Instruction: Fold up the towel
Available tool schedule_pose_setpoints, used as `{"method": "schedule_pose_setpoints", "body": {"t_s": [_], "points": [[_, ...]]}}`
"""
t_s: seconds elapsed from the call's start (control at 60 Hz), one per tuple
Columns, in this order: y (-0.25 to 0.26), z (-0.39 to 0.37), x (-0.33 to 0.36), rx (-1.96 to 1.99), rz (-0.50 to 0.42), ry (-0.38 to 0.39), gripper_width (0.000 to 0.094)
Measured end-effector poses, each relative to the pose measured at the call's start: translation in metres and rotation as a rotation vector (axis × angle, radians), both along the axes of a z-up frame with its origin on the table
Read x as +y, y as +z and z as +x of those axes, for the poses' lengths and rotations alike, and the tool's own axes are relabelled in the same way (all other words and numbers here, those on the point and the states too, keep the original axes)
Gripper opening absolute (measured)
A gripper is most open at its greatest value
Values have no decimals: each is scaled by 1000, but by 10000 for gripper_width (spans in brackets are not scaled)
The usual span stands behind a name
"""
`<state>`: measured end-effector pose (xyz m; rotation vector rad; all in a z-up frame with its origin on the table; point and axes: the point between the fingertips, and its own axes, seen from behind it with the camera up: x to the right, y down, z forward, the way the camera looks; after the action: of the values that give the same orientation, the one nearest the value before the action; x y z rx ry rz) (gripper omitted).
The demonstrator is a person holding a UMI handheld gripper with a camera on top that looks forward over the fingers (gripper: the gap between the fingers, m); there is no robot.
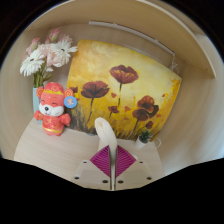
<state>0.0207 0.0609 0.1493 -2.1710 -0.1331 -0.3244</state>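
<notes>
My gripper [112, 162] is shut, its two magenta pads pressed together. A narrow fold of white towel [104, 131] comes up from between the pads and curves away just ahead of the fingers. Only this strip of the towel shows; the rest of it is hidden below the fingers. The pale table [40, 150] lies beneath and to both sides.
A yellow painting of red poppies [125, 95] leans at the back beyond the fingers. A red and white toy figure [53, 108] stands to the left, with white and pink flowers [47, 55] behind it. A small dark object [146, 134] sits to the right.
</notes>
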Motion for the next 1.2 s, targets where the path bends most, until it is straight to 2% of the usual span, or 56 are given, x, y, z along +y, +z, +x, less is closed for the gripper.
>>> {"method": "schedule_pose_setpoints", "body": {"t_s": [0.05, 0.1, 0.133, 0.217, 0.25, 0.367, 0.517, 0.7, 0.933, 1.067, 1.2], "points": [[-5, 27, -1, 1, -1, -5, 70], [-22, 55, -7, 10, -41, -22, 200], [-34, 75, -11, 5, -62, -41, 251], [-67, 116, -27, -1, -131, -106, 310], [-78, 123, -33, 6, -154, -103, 357], [-87, 135, -46, 32, -154, -96, 376], [-48, 120, -48, 60, -71, -40, 444], [43, 85, -54, 123, 64, 22, 686], [127, 31, -103, 240, 185, 71, 717], [143, 7, -146, 273, 210, 78, 720], [138, -9, -190, 268, 201, 55, 718]]}}
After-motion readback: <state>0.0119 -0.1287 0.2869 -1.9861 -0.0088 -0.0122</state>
